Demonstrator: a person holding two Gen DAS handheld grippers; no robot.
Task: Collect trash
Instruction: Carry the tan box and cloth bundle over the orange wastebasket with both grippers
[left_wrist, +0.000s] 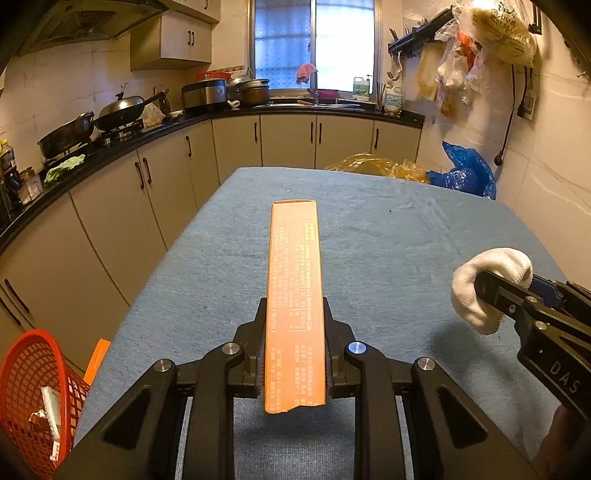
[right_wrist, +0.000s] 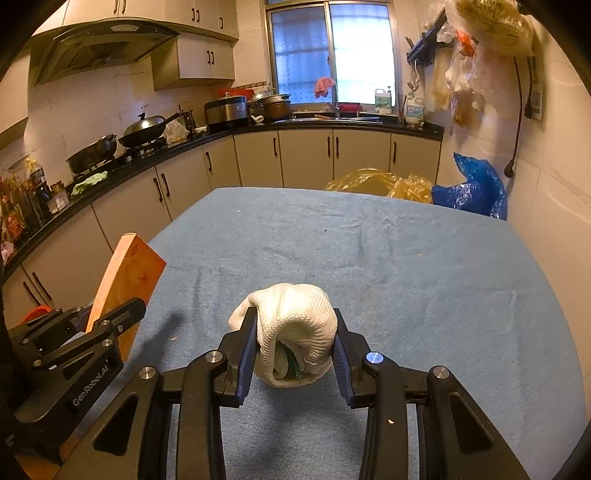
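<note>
My left gripper (left_wrist: 294, 317) is shut on a long orange carton (left_wrist: 295, 273), held above the blue tablecloth (left_wrist: 388, 229) and pointing away from me. The same carton (right_wrist: 127, 277) shows at the left of the right wrist view, clamped in the left gripper (right_wrist: 122, 314). My right gripper (right_wrist: 295, 325) is shut on a balled white knitted cloth (right_wrist: 295, 317) with something green tucked inside. From the left wrist view that white cloth (left_wrist: 487, 284) hangs at the right in the right gripper (left_wrist: 495, 291), above the table.
A red mesh basket (left_wrist: 33, 387) with some wrappers stands on the floor left of the table, an orange box beside it. Yellow bags (right_wrist: 380, 184) and a blue bag (right_wrist: 476, 188) lie beyond the table's far edge. Cabinets and a worktop with pans (left_wrist: 92, 125) run along the left.
</note>
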